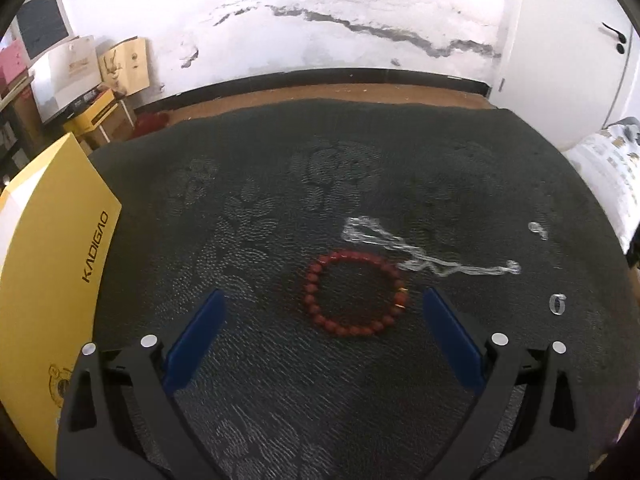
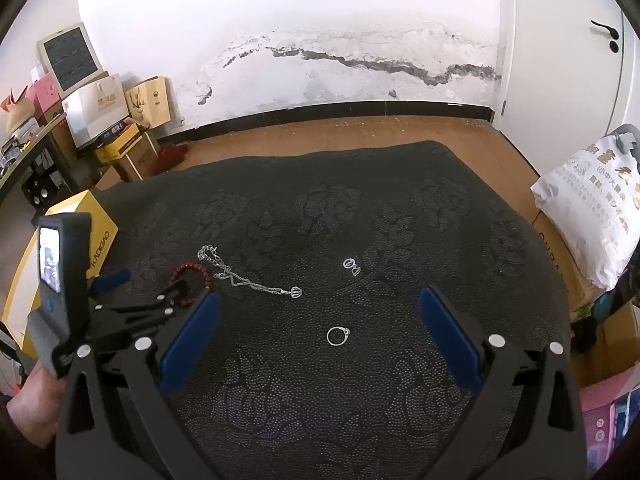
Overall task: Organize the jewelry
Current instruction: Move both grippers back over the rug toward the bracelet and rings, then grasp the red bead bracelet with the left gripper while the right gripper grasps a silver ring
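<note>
A red bead bracelet (image 1: 354,294) lies on the dark patterned cloth (image 1: 280,380), between and just beyond the blue fingers of my open, empty left gripper (image 1: 324,300). A silver chain necklace (image 1: 416,252) lies just behind it. A silver ring (image 1: 557,303) and small earrings (image 1: 537,230) lie to the right. In the right wrist view my right gripper (image 2: 318,300) is open and empty, with the ring (image 2: 337,336) lying between its fingers. The earrings (image 2: 352,266), the necklace (image 2: 244,274), the bracelet (image 2: 191,275) and the left gripper (image 2: 156,286) lie beyond it and to the left.
A yellow KADIGAO box (image 1: 52,280) lies at the cloth's left edge. A white printed bag (image 2: 592,208) on cardboard boxes stands at the right. Shelves with bags and boxes (image 2: 100,120) fill the far left corner. Wooden floor (image 2: 360,132) and a white wall lie beyond.
</note>
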A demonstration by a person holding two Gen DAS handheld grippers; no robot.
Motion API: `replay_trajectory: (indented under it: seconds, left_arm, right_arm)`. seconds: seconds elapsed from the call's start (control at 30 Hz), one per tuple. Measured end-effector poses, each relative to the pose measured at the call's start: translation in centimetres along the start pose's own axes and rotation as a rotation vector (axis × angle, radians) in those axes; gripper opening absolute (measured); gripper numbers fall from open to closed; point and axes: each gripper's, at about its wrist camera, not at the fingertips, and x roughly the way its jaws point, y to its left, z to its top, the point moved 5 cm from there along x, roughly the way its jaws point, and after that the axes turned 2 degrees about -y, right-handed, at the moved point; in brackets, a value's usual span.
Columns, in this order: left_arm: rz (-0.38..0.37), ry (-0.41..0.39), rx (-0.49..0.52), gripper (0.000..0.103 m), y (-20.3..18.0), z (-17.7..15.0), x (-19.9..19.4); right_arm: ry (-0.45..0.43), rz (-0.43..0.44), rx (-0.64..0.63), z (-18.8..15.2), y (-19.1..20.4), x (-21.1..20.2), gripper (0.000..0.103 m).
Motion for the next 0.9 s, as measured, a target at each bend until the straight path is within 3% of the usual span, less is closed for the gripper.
replay_trajectory:
  seconds: [0.17,0.53,0.6,0.67,0.7,0.83,0.9]
  left_arm:
    - [0.02,0.065,-0.009,0.097,0.4,-1.0,2.4]
    - [0.015,0.067,-0.04,0.095,0.4,-1.3,3.1]
    - [0.01,0.061,-0.026,0.085,0.2,-1.3,2.8]
    - [0.004,0.044,-0.005,0.056,-0.2,-1.3,2.3]
    - [-0.004,0.037,0.012,0.051,-0.5,-1.4,2.1]
    - [-0.005,0.022,0.069,0.009,-1.1,-1.7,1.5]
    - [0.008,0.022,0.081,0.007,-0.9,-1.9,1.5]
  right_arm:
    - [0.003,0.011,-0.004,0.0,-0.1,-0.1,0.096]
    - [0.002,0.017,0.001,0.1,-0.4,-0.2,0.096]
    - [0.004,0.016,0.002,0.2,-0.3,0.0,0.096]
    - [0.002,0.017,0.001,0.3,-0.1,0.0,0.096]
    - [0.003,0.018,0.0,0.4,-0.1,0.1,0.096]
    - [0.009,0.025,0.002,0.4,0.2,0.6,0.096]
    - [0.01,0.026,-0.004,0.4,0.5,0.8,0.096]
